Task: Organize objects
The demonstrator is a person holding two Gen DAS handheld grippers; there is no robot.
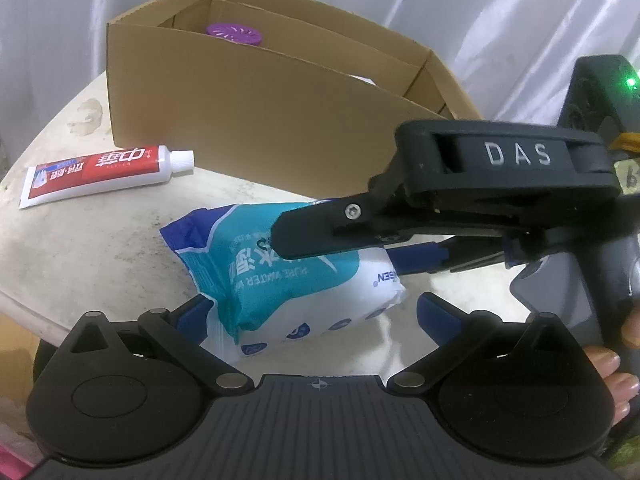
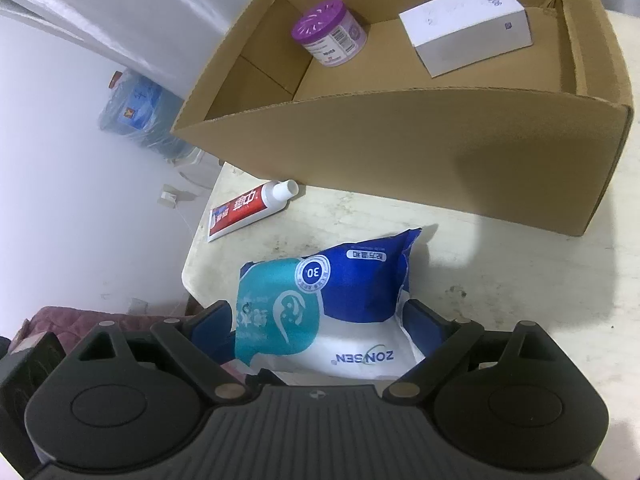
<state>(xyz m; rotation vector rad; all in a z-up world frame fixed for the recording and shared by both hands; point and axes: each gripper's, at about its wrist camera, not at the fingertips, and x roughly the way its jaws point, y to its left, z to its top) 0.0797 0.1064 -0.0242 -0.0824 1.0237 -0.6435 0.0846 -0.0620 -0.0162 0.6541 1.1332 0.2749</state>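
A blue, teal and white wet-wipes pack [image 1: 280, 280] is held above the pale table [image 1: 80, 248]. My right gripper [image 2: 320, 320] is shut on the wipes pack [image 2: 328, 312], one blue pad on each side. In the left wrist view the right gripper [image 1: 336, 240] comes in from the right and clamps the pack. My left gripper [image 1: 316, 312] is open, its pads on either side of the pack's near end without squeezing it. A red and white toothpaste tube [image 1: 108, 172] lies on the table, left of the pack; it also shows in the right wrist view [image 2: 248, 208].
An open cardboard box [image 2: 400, 152] stands behind the pack. It holds a purple air-freshener jar [image 2: 328, 36] and a white carton [image 2: 468, 28]. The table edge [image 2: 192, 248] runs close on the left. A water jug [image 2: 140, 108] stands on the floor beyond.
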